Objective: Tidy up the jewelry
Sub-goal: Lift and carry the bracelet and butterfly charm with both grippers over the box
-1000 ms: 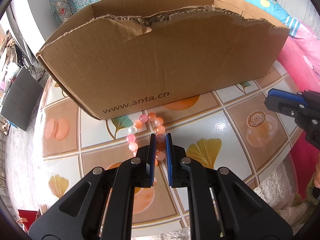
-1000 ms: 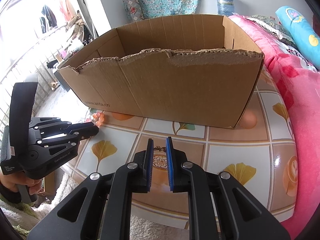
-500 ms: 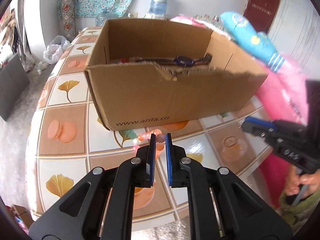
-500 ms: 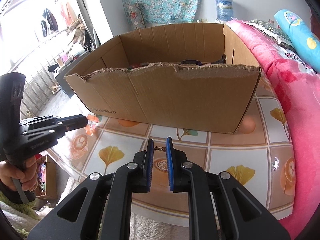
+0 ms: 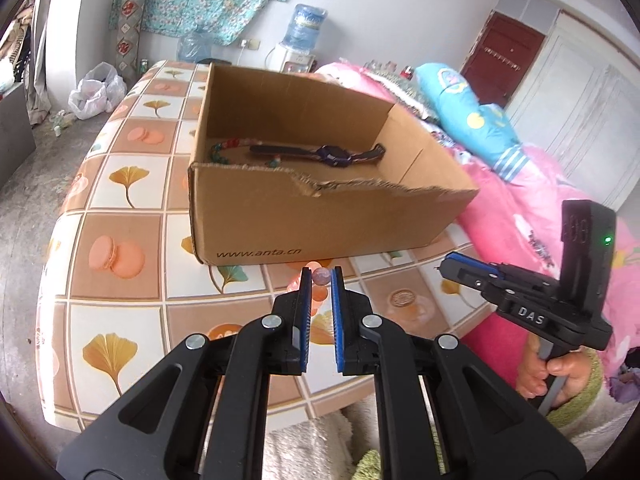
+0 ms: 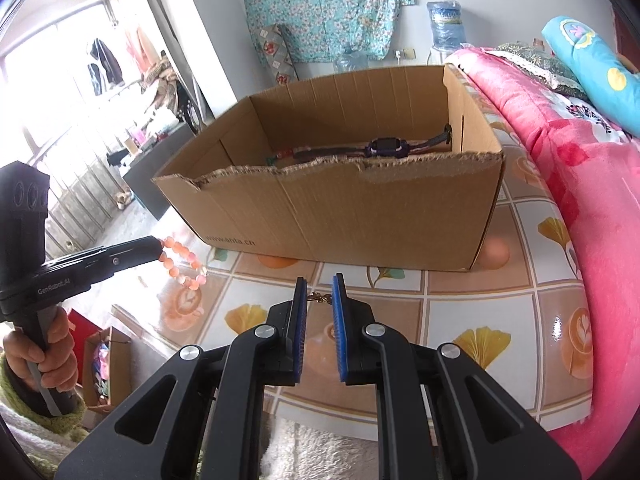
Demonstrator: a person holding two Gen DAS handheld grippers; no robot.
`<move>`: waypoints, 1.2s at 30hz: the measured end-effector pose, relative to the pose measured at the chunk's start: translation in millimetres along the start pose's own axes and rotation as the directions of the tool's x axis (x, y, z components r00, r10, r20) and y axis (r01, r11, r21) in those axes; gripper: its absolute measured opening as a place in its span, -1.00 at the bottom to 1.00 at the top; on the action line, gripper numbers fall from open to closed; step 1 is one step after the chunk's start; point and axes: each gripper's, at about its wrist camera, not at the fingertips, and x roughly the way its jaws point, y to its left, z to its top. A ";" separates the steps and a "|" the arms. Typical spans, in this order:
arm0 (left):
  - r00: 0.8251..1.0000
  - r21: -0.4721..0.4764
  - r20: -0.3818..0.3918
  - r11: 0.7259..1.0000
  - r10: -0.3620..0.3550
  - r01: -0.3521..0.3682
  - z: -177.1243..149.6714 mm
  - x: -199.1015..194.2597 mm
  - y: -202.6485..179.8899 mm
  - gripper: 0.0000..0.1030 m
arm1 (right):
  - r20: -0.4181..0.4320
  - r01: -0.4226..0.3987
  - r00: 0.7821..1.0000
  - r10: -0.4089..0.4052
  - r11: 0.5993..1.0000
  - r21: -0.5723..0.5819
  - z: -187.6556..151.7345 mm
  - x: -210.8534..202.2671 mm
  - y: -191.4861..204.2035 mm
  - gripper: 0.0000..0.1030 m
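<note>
At frame centre of the left wrist view, the left gripper [image 5: 319, 276] is clamped on the pink bead bracelet [image 6: 182, 261], which dangles above the tiled worktop [image 5: 120, 320], in front of the cardboard box [image 5: 320, 220]. The right gripper [image 6: 319, 286], lower centre of its view, pinches a small gold clasp [image 6: 319, 299]. A purple watch [image 6: 386, 147] lies inside the box

Left gripper [image 5: 321, 276] clamped on a pink bead bracelet [image 5: 320, 280], lifted above tiled tabletop [image 5: 120, 200], just short of cardboard box [image 5: 320, 216]. Inside box: dark-strapped watch [image 5: 332, 155] and multicoloured bead string [image 5: 224, 148]. Right gripper [image 5: 446, 267] off to the right, hand-held, apart from box
</note>
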 end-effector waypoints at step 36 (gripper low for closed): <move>0.974 0.139 -0.193 0.986 0.117 -0.091 142.0 90.5 10.8 -0.83 | 0.180 -0.151 0.974 0.140 0.988 0.045 139.5 2.5 -54.9 -0.75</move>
